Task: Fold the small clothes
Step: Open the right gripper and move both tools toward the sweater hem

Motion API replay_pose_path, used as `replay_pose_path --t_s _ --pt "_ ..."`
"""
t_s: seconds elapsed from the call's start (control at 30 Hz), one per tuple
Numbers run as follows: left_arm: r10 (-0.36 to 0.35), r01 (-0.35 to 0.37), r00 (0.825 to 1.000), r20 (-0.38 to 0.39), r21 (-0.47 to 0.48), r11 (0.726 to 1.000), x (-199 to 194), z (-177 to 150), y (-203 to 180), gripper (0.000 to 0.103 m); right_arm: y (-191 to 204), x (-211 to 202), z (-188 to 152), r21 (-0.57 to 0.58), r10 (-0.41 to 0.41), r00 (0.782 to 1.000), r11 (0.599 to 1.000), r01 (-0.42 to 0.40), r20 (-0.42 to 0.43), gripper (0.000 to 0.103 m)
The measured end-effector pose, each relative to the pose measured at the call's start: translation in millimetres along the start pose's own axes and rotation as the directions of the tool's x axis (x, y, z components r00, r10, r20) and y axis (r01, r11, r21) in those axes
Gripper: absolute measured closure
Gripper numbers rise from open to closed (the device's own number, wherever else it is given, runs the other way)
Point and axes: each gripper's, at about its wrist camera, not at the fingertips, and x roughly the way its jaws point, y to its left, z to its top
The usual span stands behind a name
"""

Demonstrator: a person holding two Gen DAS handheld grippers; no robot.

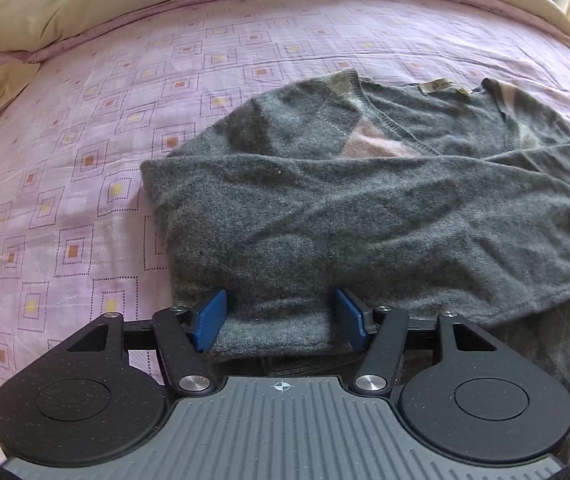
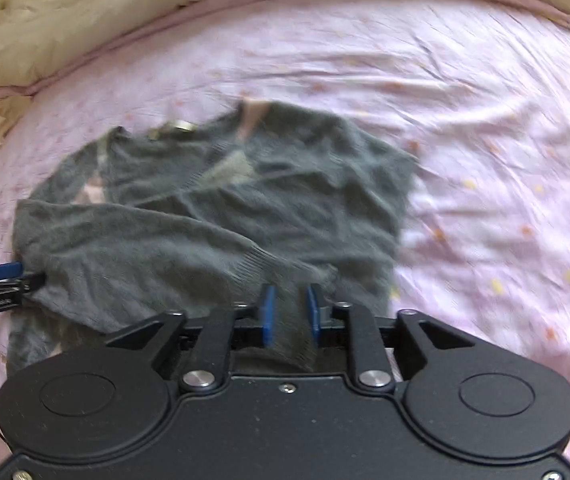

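Observation:
A grey knit sweater [image 1: 365,208] with pale pink patches lies on the bed, neck and label at the far side, both sleeves folded across the body. My left gripper [image 1: 281,318] is open at the sweater's near left edge, its blue pads [image 1: 211,318] wide apart with the knit lying between them. The right wrist view is motion-blurred. It shows the sweater [image 2: 213,208] too. There my right gripper [image 2: 291,314] has its blue pads close together, shut on a bunch of grey fabric at the near edge. The left gripper [image 2: 1,276] shows at the sweater's left edge.
The pink bedsheet [image 1: 85,160] with a square pattern spreads to the left of the sweater and also to its right [image 2: 505,200]. A cream duvet [image 1: 85,0] is bunched along the far side. A tufted cream headboard [image 2: 1,12] stands at the far left.

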Motion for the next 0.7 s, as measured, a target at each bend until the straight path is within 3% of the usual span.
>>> replay_pose_path --t_s 0.03,0.17,0.27,0.3,0.33,0.37,0.4,0.47,0.5,0.7 --pt "0.002 -0.002 1.0 0.001 -0.003 1.0 1.3 0.5 -1.3 0.043 3.6 6.6 3.3 -0.011 0.013 1.0 1.0 -0.013 -0.014 0.06" --pt "0.005 -0.005 1.0 -0.002 -0.012 1.0 1.8 1.4 -1.5 0.041 6.4 36.3 7.1 -0.056 -0.023 0.997 0.998 0.019 -0.074 0.06" --pt "0.012 -0.012 1.0 -0.003 -0.015 1.0 3.0 1.9 -0.4 0.034 -3.0 41.2 7.9 -0.021 -0.031 0.999 0.999 0.03 -0.045 0.06" --pt "0.023 -0.023 1.0 -0.002 -0.015 1.0 4.0 1.9 -0.2 0.023 -4.9 40.8 9.1 -0.01 -0.035 0.999 0.999 0.035 -0.041 0.06" --pt "0.045 -0.045 0.999 -0.006 -0.017 0.999 6.1 1.9 0.2 0.006 -6.1 40.4 10.0 -0.003 -0.039 0.998 0.999 0.039 -0.039 0.057" --pt "0.065 -0.066 0.998 -0.02 -0.031 0.997 9.7 1.2 2.1 0.0 -6.3 40.5 10.5 -0.003 -0.043 0.998 0.999 0.042 -0.036 0.05" --pt "0.052 -0.054 0.998 -0.034 -0.061 0.997 13.1 0.3 7.0 0.0 -5.9 40.9 10.6 -0.007 -0.044 0.998 0.999 0.044 -0.033 0.045" --pt "-0.001 -0.006 0.999 -0.05 -0.143 0.99 17.1 -1.0 18.9 0.0 -2.3 42.0 9.6 -0.024 -0.035 0.999 0.999 0.035 -0.032 0.022" --pt "-0.011 0.003 0.999 -0.052 -0.156 0.988 17.1 -1.0 22.0 0.0 0.4 42.1 8.8 -0.034 -0.04 0.999 0.999 0.039 -0.034 0.017" --pt "0.015 -0.018 0.999 -0.035 -0.097 0.995 -2.3 -6.9 15.8 0.0 6.4 26.1 -3.1 -0.024 -0.017 1.0 1.0 0.017 -0.006 0.008"
